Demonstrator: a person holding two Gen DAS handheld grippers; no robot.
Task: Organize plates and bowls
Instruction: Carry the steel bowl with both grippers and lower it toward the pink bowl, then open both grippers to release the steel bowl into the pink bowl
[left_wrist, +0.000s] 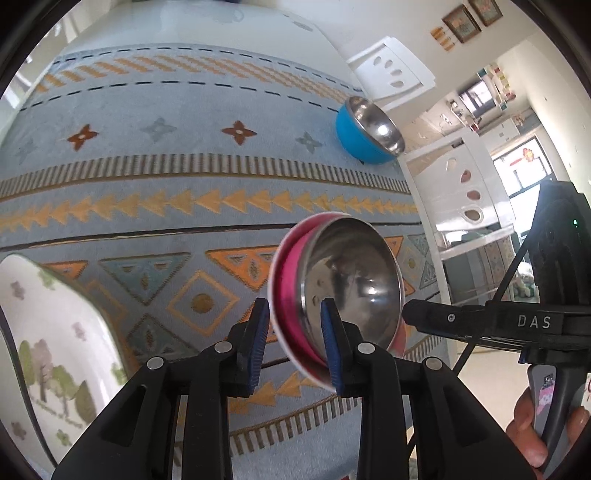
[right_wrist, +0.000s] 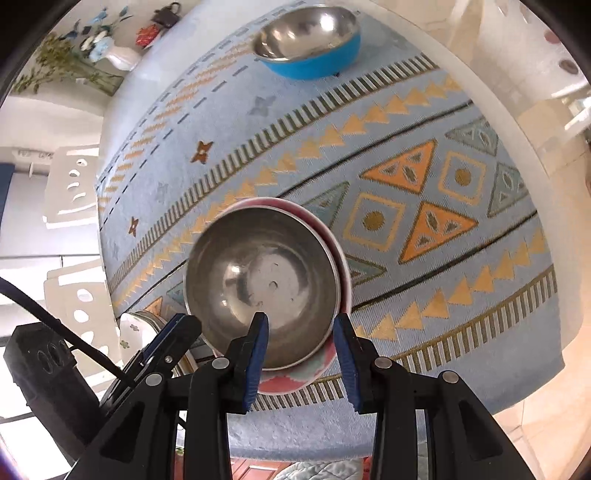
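Observation:
A pink bowl (left_wrist: 351, 266) with a steel inside hangs tilted over the patterned tablecloth. My right gripper (right_wrist: 302, 316) is shut on its near wall, one pad inside the pink bowl (right_wrist: 258, 266) and one on the outside. My left gripper (left_wrist: 294, 302) straddles the rim on the other side. Its inner pad lies against the steel and its outer pad stands a little off the pink wall, so I read it as open. A blue bowl (left_wrist: 365, 129) with a steel inside stands at the far edge of the table and also shows as the blue bowl (right_wrist: 310, 40).
A white plate with a tree print (left_wrist: 55, 332) lies at the near left and appears as the same plate (right_wrist: 135, 328) beside the left gripper (right_wrist: 181, 325). White chairs (left_wrist: 391, 70) stand around the table. A vase of flowers (right_wrist: 118, 55) is beyond the tablecloth (right_wrist: 424, 229).

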